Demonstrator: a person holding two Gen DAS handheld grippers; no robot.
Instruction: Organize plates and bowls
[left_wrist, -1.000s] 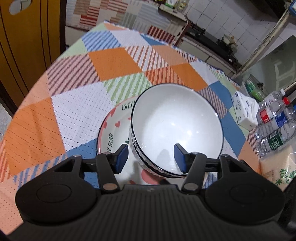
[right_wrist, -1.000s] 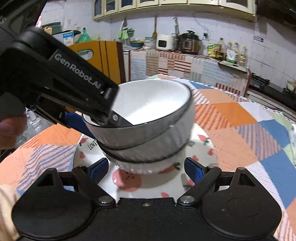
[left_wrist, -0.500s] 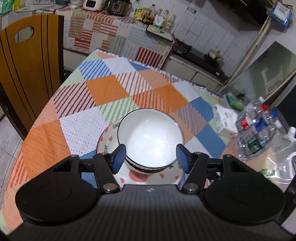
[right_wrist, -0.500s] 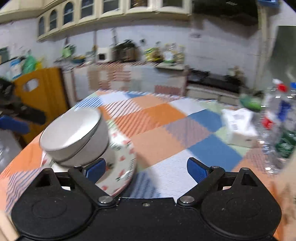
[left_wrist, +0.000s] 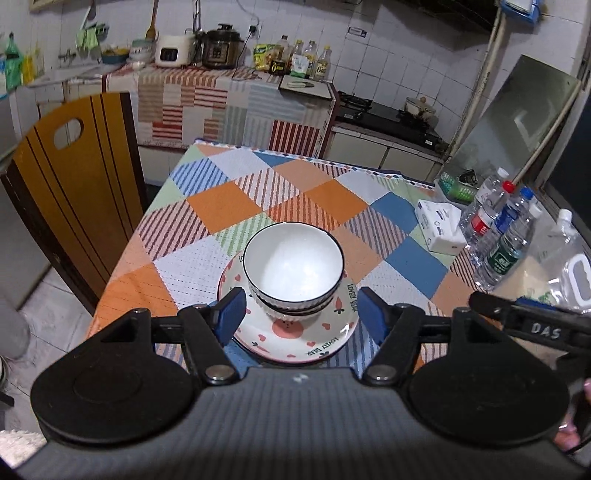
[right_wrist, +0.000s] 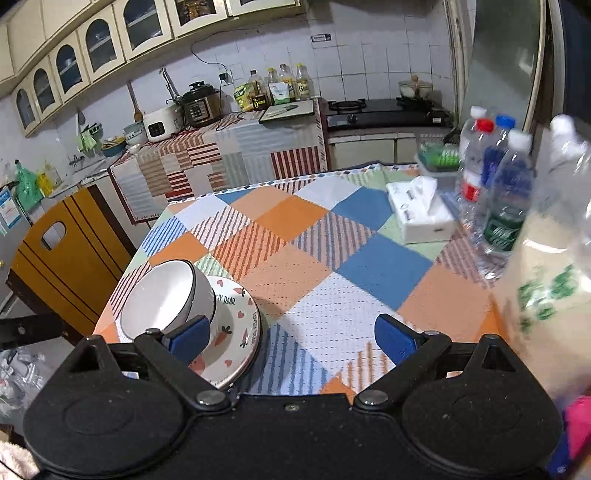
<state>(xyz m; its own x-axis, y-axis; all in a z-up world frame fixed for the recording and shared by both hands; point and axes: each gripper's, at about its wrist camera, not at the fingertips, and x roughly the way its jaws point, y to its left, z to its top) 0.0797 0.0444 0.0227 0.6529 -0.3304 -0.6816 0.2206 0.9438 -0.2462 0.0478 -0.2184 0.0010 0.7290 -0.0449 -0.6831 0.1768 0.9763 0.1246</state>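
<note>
Two white bowls with dark rims are nested as one stack of bowls (left_wrist: 293, 267) on a white plate with pink hearts and the words "LOVELY BEAR" (left_wrist: 295, 339), near the front left of the table. The stack of bowls (right_wrist: 166, 295) and the plate (right_wrist: 236, 332) also show at the lower left of the right wrist view. My left gripper (left_wrist: 301, 314) is open and empty, raised above and behind the plate. My right gripper (right_wrist: 291, 338) is open and empty, above the table to the right of the plate.
The table has a checked cloth (left_wrist: 295, 192). A tissue box (left_wrist: 439, 225), several water bottles (left_wrist: 498, 229) and a large clear jug (left_wrist: 569, 266) stand at its right side. A wooden chair (left_wrist: 77, 192) stands at the left. A kitchen counter (left_wrist: 229, 99) runs behind.
Both grippers have pulled back and up from the stacked bowls. The left gripper has let go of the upper bowl, which now rests in the lower one. The right gripper has swung to the right.
</note>
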